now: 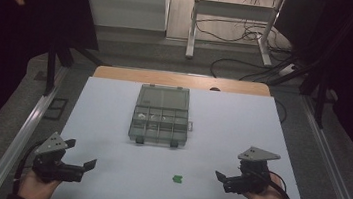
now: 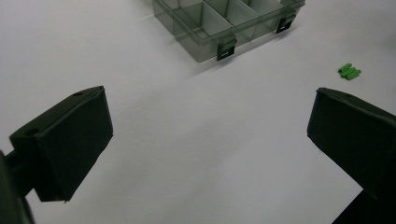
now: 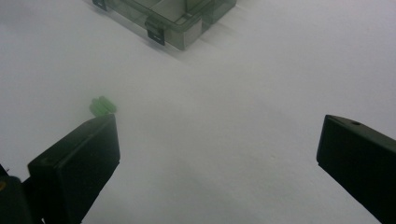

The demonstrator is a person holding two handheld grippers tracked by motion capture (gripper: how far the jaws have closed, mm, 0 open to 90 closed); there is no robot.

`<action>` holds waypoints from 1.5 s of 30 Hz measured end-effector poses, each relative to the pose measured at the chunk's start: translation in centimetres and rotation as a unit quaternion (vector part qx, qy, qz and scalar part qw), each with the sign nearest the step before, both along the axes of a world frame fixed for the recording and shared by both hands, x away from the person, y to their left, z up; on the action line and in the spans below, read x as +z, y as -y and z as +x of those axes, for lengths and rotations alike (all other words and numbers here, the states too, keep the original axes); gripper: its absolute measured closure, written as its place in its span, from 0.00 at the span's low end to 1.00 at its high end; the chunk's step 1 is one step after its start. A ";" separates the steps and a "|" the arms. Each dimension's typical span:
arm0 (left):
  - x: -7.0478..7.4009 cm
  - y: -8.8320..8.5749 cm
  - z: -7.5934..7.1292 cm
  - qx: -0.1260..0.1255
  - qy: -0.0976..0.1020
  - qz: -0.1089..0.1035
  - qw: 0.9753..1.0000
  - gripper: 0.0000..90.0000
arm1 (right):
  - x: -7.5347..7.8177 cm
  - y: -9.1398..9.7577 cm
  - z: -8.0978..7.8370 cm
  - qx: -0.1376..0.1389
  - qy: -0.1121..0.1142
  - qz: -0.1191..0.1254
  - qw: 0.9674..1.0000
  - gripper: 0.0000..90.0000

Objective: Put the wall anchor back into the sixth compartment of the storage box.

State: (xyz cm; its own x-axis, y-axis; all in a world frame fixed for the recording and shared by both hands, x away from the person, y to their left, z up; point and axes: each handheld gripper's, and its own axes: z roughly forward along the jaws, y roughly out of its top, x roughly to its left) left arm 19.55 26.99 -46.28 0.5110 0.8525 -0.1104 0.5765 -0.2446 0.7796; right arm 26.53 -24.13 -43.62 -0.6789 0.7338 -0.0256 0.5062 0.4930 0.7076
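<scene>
A small green piece (image 1: 177, 179) lies on the white table (image 1: 111, 122) near the front, between the two grippers. An open clear grey compartment box (image 1: 161, 115) sits at the table's middle, its lid folded back. My left gripper (image 1: 80, 153) is held at the front left, open and holding nothing. In the left gripper view (image 2: 210, 126) the green piece (image 2: 349, 71) lies ahead to the right and the box (image 2: 224, 23) ahead. My right gripper (image 1: 229, 173) is at the front right, open and holding nothing. In the right gripper view (image 3: 219, 149) the green piece (image 3: 102, 105) lies just beyond the left jaw, with the box (image 3: 173, 18) farther off.
A wooden strip (image 1: 181, 80) runs along the table's far edge. Metal rails (image 1: 25, 127) flank the table on both sides. Beyond are a white desk frame (image 1: 233, 25) and cables (image 1: 242, 36) on the floor.
</scene>
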 end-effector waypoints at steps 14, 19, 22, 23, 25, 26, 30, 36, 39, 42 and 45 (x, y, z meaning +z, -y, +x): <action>-0.1 0.0 0.1 -0.002 -0.004 0.000 1.000 0.01 | -0.5 -3.0 1.0 0.026 -0.008 -0.031 0.999 0.00; -0.1 0.1 0.1 -0.004 -0.006 0.001 1.000 0.01 | -0.8 -4.1 1.2 0.040 -0.010 -0.043 0.998 0.00; -0.2 0.1 0.1 -0.004 -0.008 0.001 1.000 0.01 | -1.0 -4.7 1.3 0.045 -0.016 -0.052 0.997 0.00; -0.2 0.1 0.1 -0.004 -0.008 0.001 1.000 0.01 | -1.1 -4.8 1.4 0.048 -0.017 -0.055 0.997 0.00; -0.1 0.1 0.1 -0.005 -0.010 0.000 1.000 0.01 | -1.1 -5.0 1.5 0.051 -0.022 -0.055 0.997 0.00; -0.1 0.1 0.1 -0.005 -0.011 0.000 1.000 0.01 | -1.1 -5.1 1.6 0.053 -0.024 -0.054 0.997 0.00; -0.1 0.1 0.1 -0.005 -0.011 0.000 1.000 0.01 | -1.0 -5.4 1.8 0.057 -0.029 -0.052 0.997 0.00; -0.1 0.1 0.1 0.002 -0.008 0.008 1.000 0.01 | -1.2 -6.3 2.1 0.066 -0.035 -0.054 0.996 0.00; -0.1 0.1 0.1 0.006 -0.009 0.014 1.000 0.00 | -1.2 -6.8 2.2 0.074 -0.041 -0.054 0.995 0.00; -0.2 -0.1 0.1 0.007 -0.006 0.010 1.000 0.00 | -1.4 -7.4 2.3 0.077 -0.047 -0.060 0.994 0.00; -0.2 -0.2 0.1 0.009 -0.005 0.009 1.000 0.00 | -1.5 -7.7 2.4 0.080 -0.045 -0.066 0.994 0.01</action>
State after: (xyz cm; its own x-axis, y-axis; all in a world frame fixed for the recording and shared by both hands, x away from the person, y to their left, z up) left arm 19.64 27.17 -46.48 0.4952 0.8631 -0.0991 0.5880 -0.2490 0.7696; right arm 28.90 -16.40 -45.07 -0.7902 0.6108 -0.0487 0.4720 0.6575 0.5873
